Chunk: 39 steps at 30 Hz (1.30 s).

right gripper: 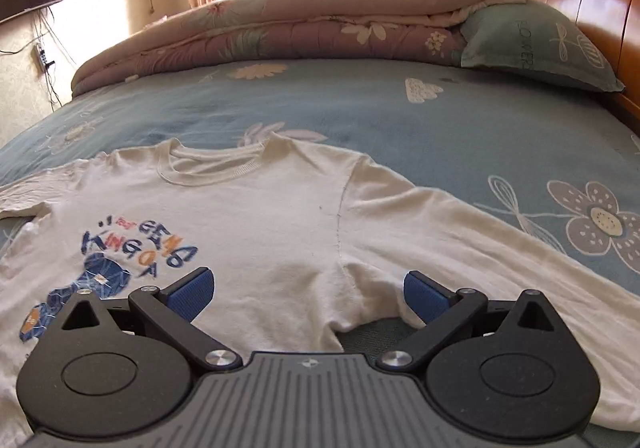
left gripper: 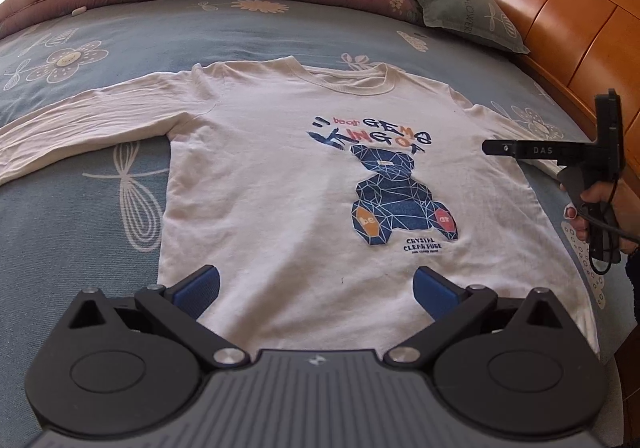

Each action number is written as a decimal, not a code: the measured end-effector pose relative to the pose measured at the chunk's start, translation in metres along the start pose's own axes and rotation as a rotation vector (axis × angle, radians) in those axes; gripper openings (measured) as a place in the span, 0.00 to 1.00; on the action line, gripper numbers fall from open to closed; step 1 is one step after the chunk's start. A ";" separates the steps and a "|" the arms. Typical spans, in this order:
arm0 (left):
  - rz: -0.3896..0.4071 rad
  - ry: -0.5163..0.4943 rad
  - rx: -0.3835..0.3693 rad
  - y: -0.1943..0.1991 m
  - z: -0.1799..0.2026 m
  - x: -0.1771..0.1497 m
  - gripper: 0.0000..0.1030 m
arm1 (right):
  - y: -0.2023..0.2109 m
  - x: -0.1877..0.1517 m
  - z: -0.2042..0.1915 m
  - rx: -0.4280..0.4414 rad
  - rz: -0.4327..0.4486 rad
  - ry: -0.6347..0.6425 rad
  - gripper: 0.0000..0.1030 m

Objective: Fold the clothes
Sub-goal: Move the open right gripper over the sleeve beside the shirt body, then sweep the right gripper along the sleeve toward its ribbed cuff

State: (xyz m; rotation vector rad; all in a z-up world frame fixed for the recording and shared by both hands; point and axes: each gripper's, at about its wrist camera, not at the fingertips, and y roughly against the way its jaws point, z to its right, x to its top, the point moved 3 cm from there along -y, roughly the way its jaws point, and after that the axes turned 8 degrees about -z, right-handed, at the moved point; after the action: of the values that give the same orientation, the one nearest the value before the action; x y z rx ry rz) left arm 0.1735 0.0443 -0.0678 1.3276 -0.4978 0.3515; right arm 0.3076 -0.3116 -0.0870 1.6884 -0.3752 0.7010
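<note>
Left gripper: the black two-finger left gripper with blue pads (left gripper: 316, 292) is hovering with its fingers spread wide and nothing between them, just above the hem end of the garment.
Right gripper: the black two-finger right gripper with blue pads (right gripper: 308, 294) is likewise standing with fingers apart and empty, poised over the armpit seam where the sleeve is joining the body.
Task's thing: the white long-sleeved cotton shirt with a blue geometric bear print (left gripper: 304, 184) is lying flat and face up on the bed, directly ahead of and beneath both grippers, collar pointing away from them.
Long axis: the shirt's body is running straight forward from the left gripper, hem nearest, neckline farthest; both sleeves are stretching out sideways across that axis.
Near sleeve: the sleeve to the right of the right gripper (right gripper: 500, 244) is lying just ahead of its right finger; the other sleeve (left gripper: 80, 124) is extending ahead and to the left of the left gripper.
Nearer hand: judged from these views, each gripper is closer to its own side's sleeve.
Stage: the shirt is lying spread open with no fold showing.
Beyond: the blue flower-patterned bedsheet (right gripper: 360, 108) is carrying the shirt; farther ahead a folded pink floral quilt (right gripper: 280, 28) is resting.
</note>
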 end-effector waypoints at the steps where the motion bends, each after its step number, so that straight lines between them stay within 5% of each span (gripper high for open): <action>1: -0.002 -0.001 0.002 0.000 -0.001 -0.001 0.99 | -0.005 -0.006 0.004 -0.003 -0.036 -0.014 1.00; 8: -0.025 -0.001 -0.009 -0.011 -0.002 0.000 0.99 | 0.033 -0.025 0.006 0.050 -0.018 -0.004 1.00; 12: -0.032 -0.018 -0.027 -0.016 0.005 0.003 0.99 | 0.032 -0.009 0.029 -0.012 0.050 -0.063 1.00; 21: -0.098 -0.023 -0.033 -0.032 0.005 -0.005 0.99 | 0.049 -0.045 0.052 -0.040 -0.044 -0.141 1.00; 28: -0.106 -0.029 -0.012 -0.035 0.008 -0.002 0.99 | 0.072 -0.025 0.082 -0.068 0.084 -0.192 1.00; 33: -0.109 -0.029 -0.007 -0.033 0.007 -0.004 0.99 | 0.037 -0.037 0.112 -0.095 0.008 -0.297 1.00; 39: -0.098 -0.089 0.021 -0.027 0.015 0.004 0.99 | 0.065 -0.061 0.089 -0.116 -0.025 -0.169 1.00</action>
State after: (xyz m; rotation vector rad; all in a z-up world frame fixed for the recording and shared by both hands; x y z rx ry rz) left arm 0.1882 0.0239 -0.0857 1.3872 -0.5029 0.2179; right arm 0.2441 -0.4209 -0.0855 1.6434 -0.5032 0.5093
